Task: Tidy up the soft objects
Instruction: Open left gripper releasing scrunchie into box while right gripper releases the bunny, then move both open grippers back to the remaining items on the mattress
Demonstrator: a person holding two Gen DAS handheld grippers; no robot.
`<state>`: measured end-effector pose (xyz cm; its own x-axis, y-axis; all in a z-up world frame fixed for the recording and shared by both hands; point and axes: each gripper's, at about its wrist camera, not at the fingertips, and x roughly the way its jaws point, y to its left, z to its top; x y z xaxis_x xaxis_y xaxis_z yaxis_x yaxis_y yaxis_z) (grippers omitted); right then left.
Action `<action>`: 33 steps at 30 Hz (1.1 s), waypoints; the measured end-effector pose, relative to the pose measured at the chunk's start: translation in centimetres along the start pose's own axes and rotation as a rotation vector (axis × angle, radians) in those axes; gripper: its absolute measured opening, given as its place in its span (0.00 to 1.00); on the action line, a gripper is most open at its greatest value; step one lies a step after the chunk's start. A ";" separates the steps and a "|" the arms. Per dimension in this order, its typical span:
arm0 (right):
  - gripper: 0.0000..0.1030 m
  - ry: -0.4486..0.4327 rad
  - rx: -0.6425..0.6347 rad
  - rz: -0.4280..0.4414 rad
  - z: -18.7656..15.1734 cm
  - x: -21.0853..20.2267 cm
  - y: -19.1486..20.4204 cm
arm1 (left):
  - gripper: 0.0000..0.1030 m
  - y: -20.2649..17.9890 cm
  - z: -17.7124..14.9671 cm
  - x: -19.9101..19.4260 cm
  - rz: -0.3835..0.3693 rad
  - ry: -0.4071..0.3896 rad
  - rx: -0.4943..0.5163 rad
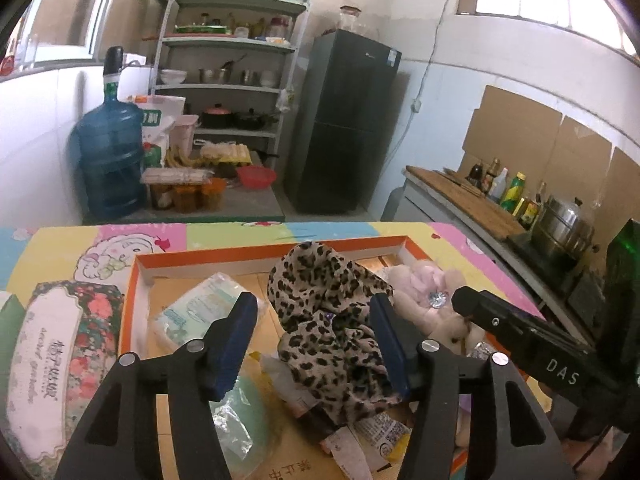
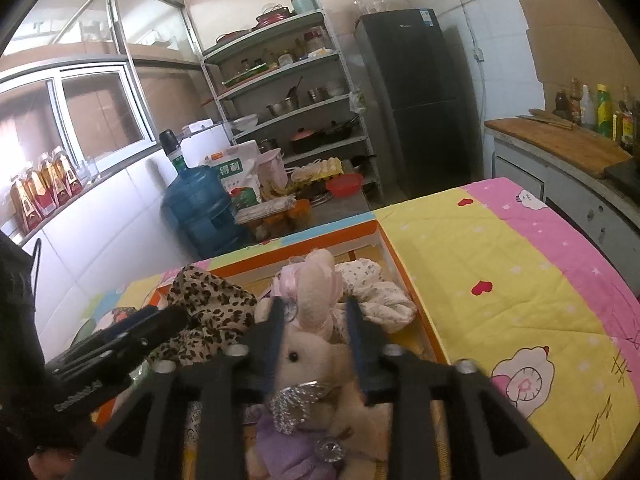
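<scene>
Left gripper (image 1: 314, 328): spread wide over the leopard-print cloth (image 1: 320, 300), gripping nothing.
Right gripper (image 2: 316, 334): clamped on the plush rabbit (image 2: 310, 356) (at its head).
Rabbit, cloth: inside the orange-rimmed box (image 1: 132, 280).
Box: on the cartoon-sheeted bench (image 2: 500, 264).
Tissue pack (image 1: 200, 308): also in the box.

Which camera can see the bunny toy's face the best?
The right wrist view: the plush bunny fills the middle, with its eye, ears and sparkly bow between the right gripper fingers. The left wrist view shows only part of it, beside the leopard-print cloth.
</scene>
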<state>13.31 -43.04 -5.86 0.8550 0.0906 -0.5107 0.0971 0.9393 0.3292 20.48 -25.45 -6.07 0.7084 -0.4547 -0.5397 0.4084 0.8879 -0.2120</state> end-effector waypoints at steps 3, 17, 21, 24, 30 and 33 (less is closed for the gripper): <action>0.47 -0.016 0.003 0.002 0.0 -0.3 -0.1 | 0.59 -0.2 0.1 -0.5 0.015 -0.010 0.017; 0.47 -0.104 0.000 0.038 0.5 -2.6 1.0 | 0.59 0.2 0.0 -5.7 0.098 -0.104 0.076; 0.47 -0.126 -0.028 0.022 0.6 -3.6 2.3 | 0.59 0.8 0.0 -7.0 0.111 -0.114 0.069; 0.47 -0.141 -0.041 0.020 0.6 -4.2 3.2 | 0.59 1.2 -0.1 -7.6 0.118 -0.118 0.063; 0.47 -0.149 -0.069 0.017 0.6 -5.1 5.0 | 0.59 2.2 -0.3 -9.2 0.125 -0.128 0.051; 0.47 -0.149 -0.083 0.018 0.4 -5.5 6.1 | 0.59 2.7 -0.4 -10.1 0.127 -0.135 0.047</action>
<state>9.37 -37.90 -0.69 0.9231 0.0631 -0.3795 0.0443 0.9625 0.2677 14.15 -18.41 -1.55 0.8254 -0.3475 -0.4448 0.3352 0.9358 -0.1091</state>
